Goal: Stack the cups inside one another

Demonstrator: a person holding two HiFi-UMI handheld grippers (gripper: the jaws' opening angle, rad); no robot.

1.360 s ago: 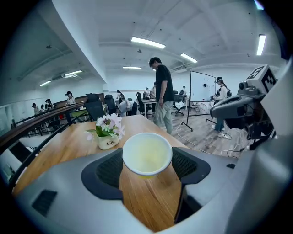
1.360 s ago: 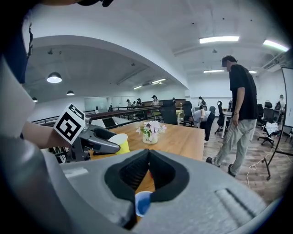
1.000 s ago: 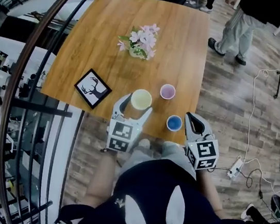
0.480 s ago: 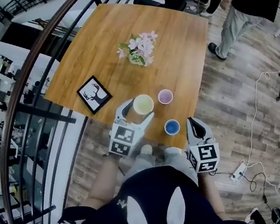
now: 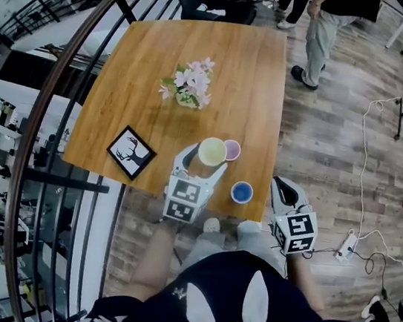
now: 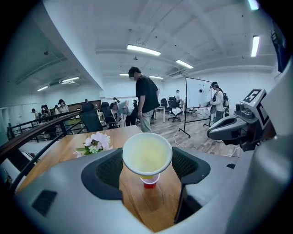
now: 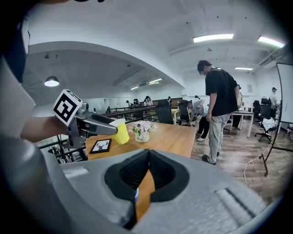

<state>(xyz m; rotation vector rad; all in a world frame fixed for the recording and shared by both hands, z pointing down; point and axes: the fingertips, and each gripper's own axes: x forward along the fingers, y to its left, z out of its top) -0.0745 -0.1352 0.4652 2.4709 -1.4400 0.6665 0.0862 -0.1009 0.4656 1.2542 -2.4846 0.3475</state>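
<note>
My left gripper (image 5: pixel 202 160) is shut on a pale yellow cup (image 5: pixel 212 151) and holds it upright just above the table. In the left gripper view the yellow cup (image 6: pixel 147 155) hangs directly over a small pink cup (image 6: pixel 149 183) that stands on the wood. From the head view the pink cup (image 5: pixel 232 150) peeks out at the yellow cup's right side. A blue cup (image 5: pixel 241 192) stands near the table's front edge. My right gripper (image 5: pixel 282 186) is shut and holds nothing, off the table's edge to the right of the blue cup.
A wooden table (image 5: pixel 149 59) carries a vase of pink flowers (image 5: pixel 187 87) in the middle and a black framed deer picture (image 5: pixel 129 152) at the front left. A dark railing (image 5: pixel 53 97) runs along the left. A person (image 5: pixel 322 32) stands beyond the table's far right corner.
My left gripper has carried the yellow cup to the right, from beside the pink cup to over it. The right gripper stays shut near the blue cup.
</note>
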